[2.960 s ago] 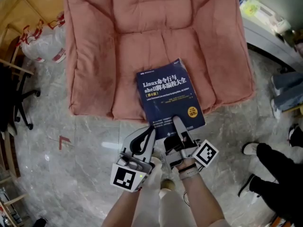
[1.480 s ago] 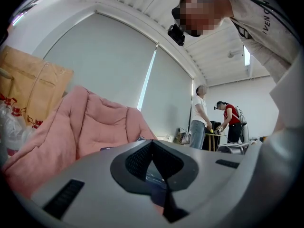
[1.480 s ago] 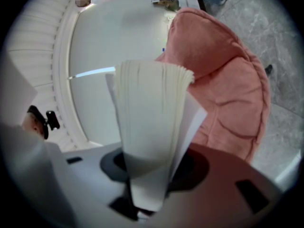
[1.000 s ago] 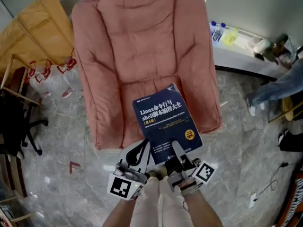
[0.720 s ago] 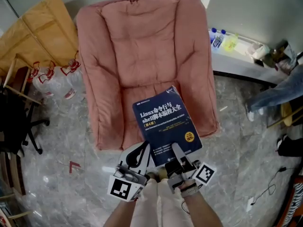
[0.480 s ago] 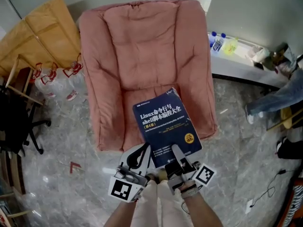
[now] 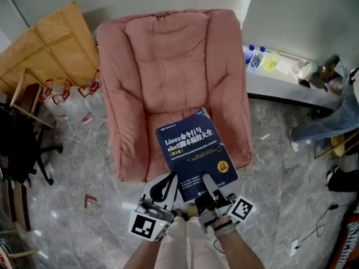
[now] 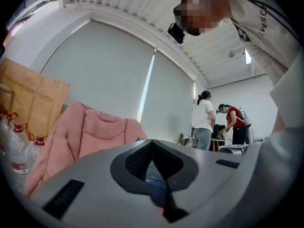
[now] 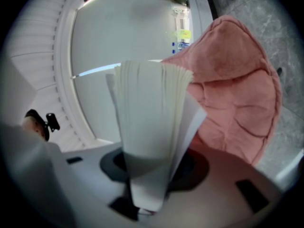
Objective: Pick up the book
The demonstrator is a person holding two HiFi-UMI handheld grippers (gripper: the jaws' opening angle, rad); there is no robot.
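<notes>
Pink armchair [image 7: 168,77] against a white wall [image 7: 297,15], grey marble floor [image 7: 73,167], cardboard [image 7: 47,46] leaning at left, water packs [image 7: 73,102] beside it, black office chair [image 7: 19,150], white ledge [image 7: 275,87] with bottles [image 7: 254,55] at right

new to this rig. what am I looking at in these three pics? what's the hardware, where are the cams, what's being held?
There is no robot here: a person holds a hand-held gripper in each hand. The head view comes from a camera on the person's head, looking down. The other two cameras ride on the grippers and look along their jaws. Below is a pink armchair on a marble floor. The right hand-held gripper is clamped on the lower edge of a dark blue book; its own view shows the page edges between the jaws. The left hand-held gripper sits beside it, jaws together at the tips, gripping nothing.
</notes>
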